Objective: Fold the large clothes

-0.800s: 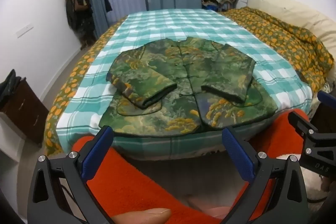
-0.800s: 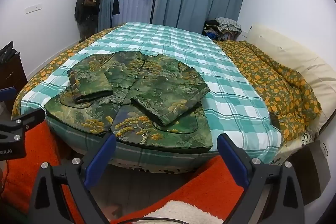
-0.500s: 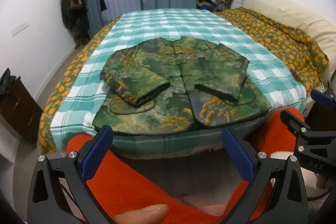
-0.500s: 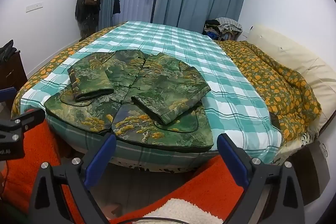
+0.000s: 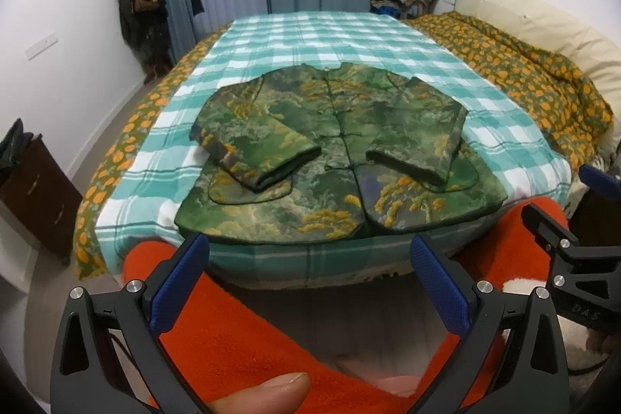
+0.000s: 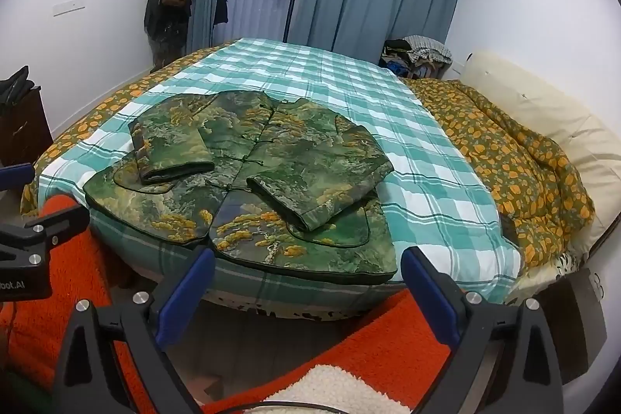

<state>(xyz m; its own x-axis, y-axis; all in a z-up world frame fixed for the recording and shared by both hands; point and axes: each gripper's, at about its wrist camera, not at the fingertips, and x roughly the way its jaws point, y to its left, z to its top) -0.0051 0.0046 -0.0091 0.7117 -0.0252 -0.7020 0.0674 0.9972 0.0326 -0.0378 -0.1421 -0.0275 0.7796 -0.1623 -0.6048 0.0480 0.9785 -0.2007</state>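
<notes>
Green patterned jacket [image 5: 337, 150] lies flat, sleeves folded in, on the checked bed [image 5: 349, 37], beyond both the left tool [image 5: 310, 262] and right tool [image 6: 306, 270], each spread apart, empty.

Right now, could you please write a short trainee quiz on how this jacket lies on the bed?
1. True or false: both sleeves of the green jacket are folded across its front.
2. What does the jacket lie on? A) orange rug B) checked sheet C) pillow
3. Fill in: both grippers are ____ and hold nothing.

Key: 1 true. 2 B, the checked sheet. 3 open: left gripper and right gripper hover short of the bed's edge.
</notes>
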